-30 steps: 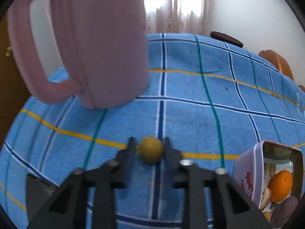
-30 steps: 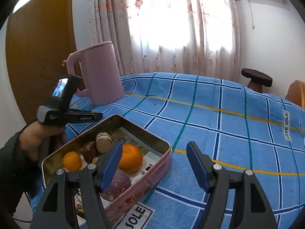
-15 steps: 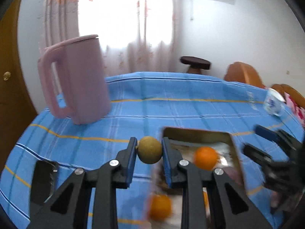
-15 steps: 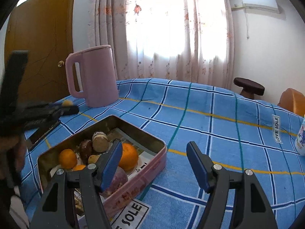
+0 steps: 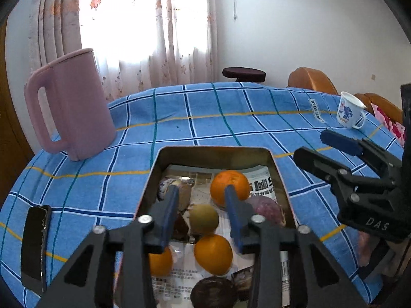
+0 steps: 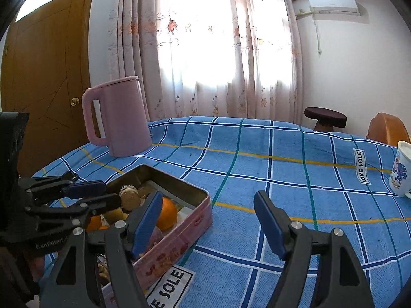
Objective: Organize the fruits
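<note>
- The tablecloth (image 5: 205,118) is covering the table, carrying a pink jug (image 5: 69,107).
- The tin (image 5: 213,154) is holding oranges and the yellow-green fruit (image 5: 203,219).
- The left gripper (image 5: 201,205) is hovering above that fruit, fingers apart.
- The right gripper (image 6: 208,220) is standing spread, gripping nothing.

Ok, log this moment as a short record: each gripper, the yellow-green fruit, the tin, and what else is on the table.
left gripper: open, fingers over the tin
right gripper: open, holding nothing
yellow-green fruit: lying in the tin, fingers apart on either side
tin: open, holds oranges and darker fruits on printed paper
also on table: pink jug, white mug, black phone
</note>
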A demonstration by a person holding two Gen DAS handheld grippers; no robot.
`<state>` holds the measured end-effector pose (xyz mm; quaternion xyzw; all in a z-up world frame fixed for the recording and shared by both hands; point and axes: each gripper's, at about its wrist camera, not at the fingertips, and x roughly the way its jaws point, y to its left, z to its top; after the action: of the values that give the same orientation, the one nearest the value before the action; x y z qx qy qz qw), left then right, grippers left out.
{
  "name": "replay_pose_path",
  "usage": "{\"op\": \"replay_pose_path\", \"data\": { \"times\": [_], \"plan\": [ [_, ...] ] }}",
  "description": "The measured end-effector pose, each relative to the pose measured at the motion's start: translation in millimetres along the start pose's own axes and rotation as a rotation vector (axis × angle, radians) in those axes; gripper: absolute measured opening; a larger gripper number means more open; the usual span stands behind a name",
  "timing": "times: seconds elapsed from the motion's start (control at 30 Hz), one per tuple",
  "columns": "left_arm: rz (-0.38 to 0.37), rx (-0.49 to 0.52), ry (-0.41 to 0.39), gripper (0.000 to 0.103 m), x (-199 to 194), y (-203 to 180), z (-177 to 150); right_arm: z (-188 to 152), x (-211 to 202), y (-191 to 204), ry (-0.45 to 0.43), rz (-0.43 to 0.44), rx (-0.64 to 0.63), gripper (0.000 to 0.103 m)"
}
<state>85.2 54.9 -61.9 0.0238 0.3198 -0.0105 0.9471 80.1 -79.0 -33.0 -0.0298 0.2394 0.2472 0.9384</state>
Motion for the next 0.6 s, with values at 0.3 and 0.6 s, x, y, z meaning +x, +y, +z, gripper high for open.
{"op": "replay_pose_path", "data": {
  "times": [0.3, 0.6],
  "plan": [
    [0.080, 0.031, -0.090, 0.068, -19.8, -9.3, -2.4, -1.7, -4.8, 3.8, -0.003, -0.028, -0.020, 0.075],
    [0.077, 0.001, -0.125, 0.080, -30.3, -3.5, -5.6, -4.2, -8.1, 8.4, 0.005, -0.060, -0.029, 0.076]
  ]
}}
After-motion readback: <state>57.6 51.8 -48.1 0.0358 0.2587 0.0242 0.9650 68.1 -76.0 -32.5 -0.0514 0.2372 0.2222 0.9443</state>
